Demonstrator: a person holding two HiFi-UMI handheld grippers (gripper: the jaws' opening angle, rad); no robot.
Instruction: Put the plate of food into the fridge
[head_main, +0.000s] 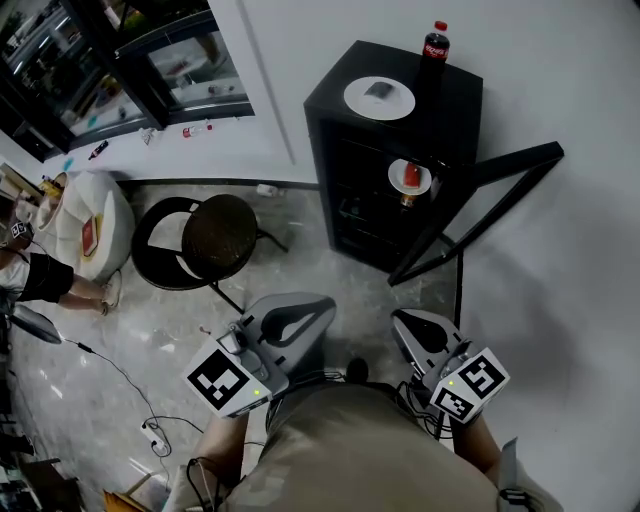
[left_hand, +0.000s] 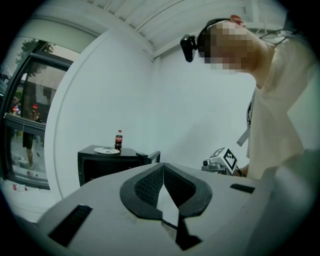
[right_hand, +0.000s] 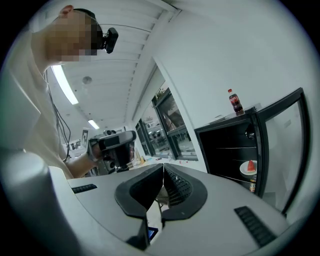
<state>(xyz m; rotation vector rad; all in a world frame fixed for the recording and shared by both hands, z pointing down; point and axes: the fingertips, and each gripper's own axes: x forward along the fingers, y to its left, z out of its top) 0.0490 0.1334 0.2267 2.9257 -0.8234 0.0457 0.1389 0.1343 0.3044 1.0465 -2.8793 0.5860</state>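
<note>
A black mini fridge (head_main: 455, 100) stands against the white wall with its glass door (head_main: 480, 205) swung open to the right. On a shelf inside sits a white plate with a red watermelon slice (head_main: 410, 177), which also shows in the right gripper view (right_hand: 248, 167). A second white plate (head_main: 379, 97) and a cola bottle (head_main: 433, 50) rest on the fridge top. My left gripper (head_main: 322, 305) and right gripper (head_main: 402, 320) hover low over the floor, well short of the fridge. Both are shut and hold nothing.
A round black stool (head_main: 215, 235) stands on the floor left of the fridge. Further left lie a white bag (head_main: 90, 220) and a seated person's legs (head_main: 60, 285). Cables (head_main: 120, 375) trail over the marble floor at lower left.
</note>
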